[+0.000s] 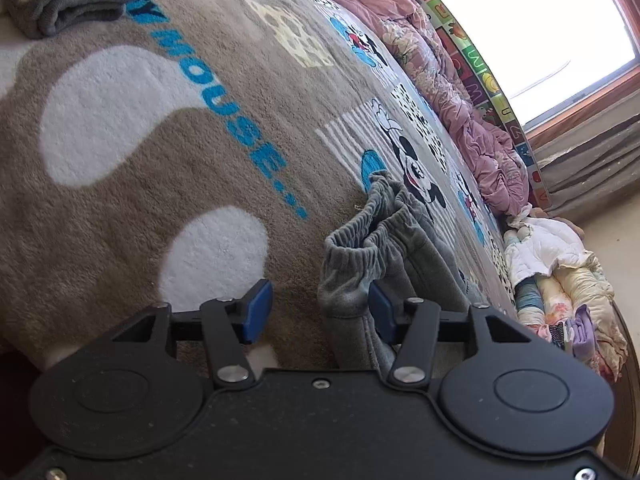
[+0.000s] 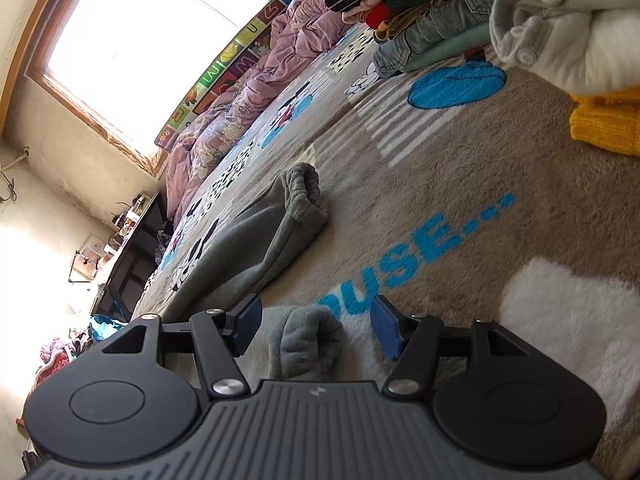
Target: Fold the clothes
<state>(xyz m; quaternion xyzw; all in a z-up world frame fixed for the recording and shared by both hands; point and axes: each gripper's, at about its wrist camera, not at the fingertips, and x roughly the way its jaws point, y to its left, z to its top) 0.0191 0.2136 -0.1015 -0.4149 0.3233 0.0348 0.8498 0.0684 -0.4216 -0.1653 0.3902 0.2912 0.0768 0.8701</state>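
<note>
Two grippers open, grey trousers lying on the blanket

Left wrist view: the left gripper (image 1: 316,312) stands with its jaws apart. The grey sweatpants (image 1: 372,248) lie on the plush cartoon blanket (image 1: 120,168), their elastic cuffs stacked together ahead. The cloth sits against the right blue pad only, and the left pad is clear of it, so nothing is clamped. A folded grey garment (image 1: 68,4) rests at the far corner, likely the finished pile.

Right wrist view: the right gripper (image 2: 316,326) is likewise parted. A rolled grey fabric end lies between the pads, touching neither that I can confirm. One trouser leg stretches away toward the pink quilt (image 2: 248,92). Unfolded clothes (image 2: 432,12) wait beyond, kept apart from the working area.
</note>
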